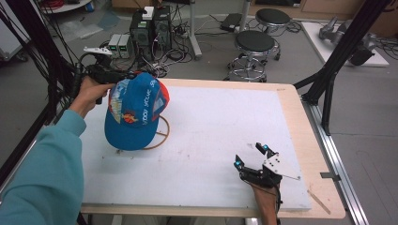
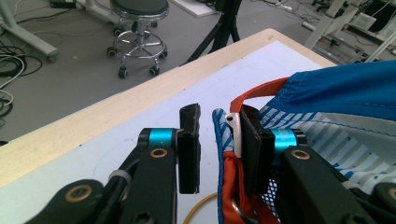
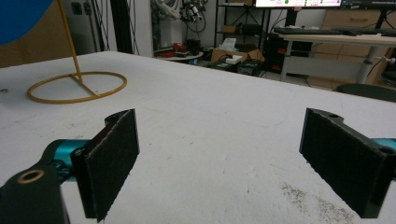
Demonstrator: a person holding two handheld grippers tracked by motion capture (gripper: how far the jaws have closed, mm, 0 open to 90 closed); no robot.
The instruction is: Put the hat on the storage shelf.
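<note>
The blue fabric cap with an orange mesh back sits atop a thin yellow wire stand with a ring base near the table's left edge, brim tilted down toward the near-left corner, long axis running from there to the far edge. The left gripper is at its back rim, jaws slightly apart, fabric between them. The right gripper, near the near-right corner, gapes wide.
</note>
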